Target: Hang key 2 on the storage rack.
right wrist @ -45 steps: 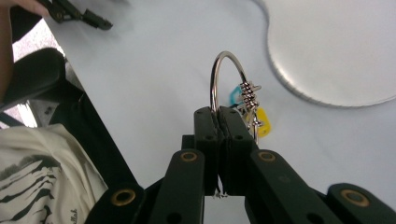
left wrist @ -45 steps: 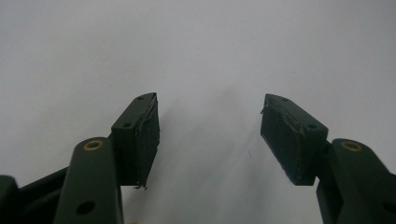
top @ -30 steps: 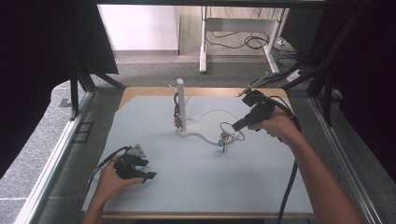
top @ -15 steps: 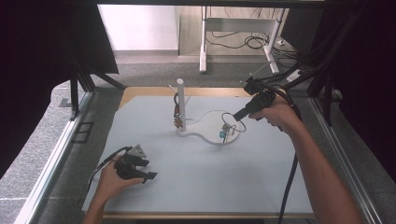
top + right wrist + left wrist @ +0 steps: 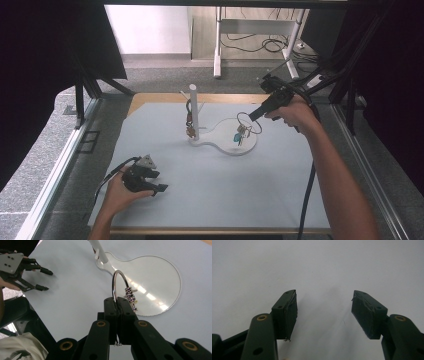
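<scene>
My right gripper (image 5: 254,114) (image 5: 117,305) is shut on a metal key ring (image 5: 117,282) (image 5: 249,122), held in the air above the round part of a white stand base (image 5: 235,145) (image 5: 160,277). Several small keys and a teal tag (image 5: 237,136) hang from the ring. A white post (image 5: 193,111) (image 5: 99,251) rises from the base's narrow end, with a brown keychain (image 5: 190,127) hanging on its peg. My left gripper (image 5: 155,184) (image 5: 323,312) rests open on the mat at the front left, nothing between its jaws.
A pale blue mat (image 5: 210,190) covers the table; wood shows at its far edge (image 5: 160,97). Black frame struts (image 5: 80,100) stand at both sides. A desk leg and cables (image 5: 260,45) lie on the floor beyond.
My right gripper has lifted the key ring and carried it back and to the right, away from the base. The left gripper has stayed put.
</scene>
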Motion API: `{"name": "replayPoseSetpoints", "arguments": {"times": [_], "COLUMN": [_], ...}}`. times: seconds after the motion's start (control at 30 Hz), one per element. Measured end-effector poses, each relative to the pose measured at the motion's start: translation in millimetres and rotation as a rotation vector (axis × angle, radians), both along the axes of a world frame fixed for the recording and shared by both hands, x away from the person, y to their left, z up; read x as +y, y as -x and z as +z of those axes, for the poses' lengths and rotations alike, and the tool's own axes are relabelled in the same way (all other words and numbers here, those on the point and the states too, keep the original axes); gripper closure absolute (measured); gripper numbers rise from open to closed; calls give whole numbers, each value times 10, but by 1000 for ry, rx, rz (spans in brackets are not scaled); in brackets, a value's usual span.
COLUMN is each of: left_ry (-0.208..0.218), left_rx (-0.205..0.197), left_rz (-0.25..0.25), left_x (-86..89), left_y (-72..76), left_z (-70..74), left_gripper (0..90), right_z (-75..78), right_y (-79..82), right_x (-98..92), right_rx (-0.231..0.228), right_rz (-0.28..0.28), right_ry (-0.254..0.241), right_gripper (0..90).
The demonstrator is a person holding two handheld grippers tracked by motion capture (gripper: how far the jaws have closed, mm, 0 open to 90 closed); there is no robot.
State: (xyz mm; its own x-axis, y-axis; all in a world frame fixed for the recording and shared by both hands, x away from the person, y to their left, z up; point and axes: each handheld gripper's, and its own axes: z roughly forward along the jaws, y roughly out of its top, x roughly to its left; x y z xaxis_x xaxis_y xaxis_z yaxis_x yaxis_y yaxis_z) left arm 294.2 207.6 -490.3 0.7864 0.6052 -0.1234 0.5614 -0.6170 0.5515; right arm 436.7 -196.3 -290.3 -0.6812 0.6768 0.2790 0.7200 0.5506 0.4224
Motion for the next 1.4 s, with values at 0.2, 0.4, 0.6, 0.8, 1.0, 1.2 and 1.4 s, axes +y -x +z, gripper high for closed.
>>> {"name": "replayPoseSetpoints", "arguments": {"times": [0.2, 0.4, 0.6, 0.8, 1.0, 1.2, 1.4], "left_ry": [3, 9, 15, 26, 27, 28, 27], "left_rx": [0, 2, 1, -4, -5, -5, -8], "left_rz": [-2, 1, 2, 6, 6, 6, 1], "left_x": [0, 5, 14, 28, 29, 32, 35], "left_y": [-1, 1, 4, 8, 6, 1, -5], "left_z": [-1, 6, 14, 26, 26, 26, 28], "left_gripper": [376, 376, 375, 375, 375, 375, 375], "right_z": [-6, -43, -42, -51, -93, -138, -162], "right_y": [-75, -178, -268, -340, -397, -462, -517], "right_x": [13, 34, 53, 79, 123, 162, 191], "right_rx": [-1, 5, 4, 6, 10, 14, 15], "right_rz": [-18, -37, -48, -57, -65, -66, -69], "right_ry": [0, -3, -12, -32, -31, -23, -10], "right_gripper": [874, 874, 874, 874, 874, 874, 874]}}
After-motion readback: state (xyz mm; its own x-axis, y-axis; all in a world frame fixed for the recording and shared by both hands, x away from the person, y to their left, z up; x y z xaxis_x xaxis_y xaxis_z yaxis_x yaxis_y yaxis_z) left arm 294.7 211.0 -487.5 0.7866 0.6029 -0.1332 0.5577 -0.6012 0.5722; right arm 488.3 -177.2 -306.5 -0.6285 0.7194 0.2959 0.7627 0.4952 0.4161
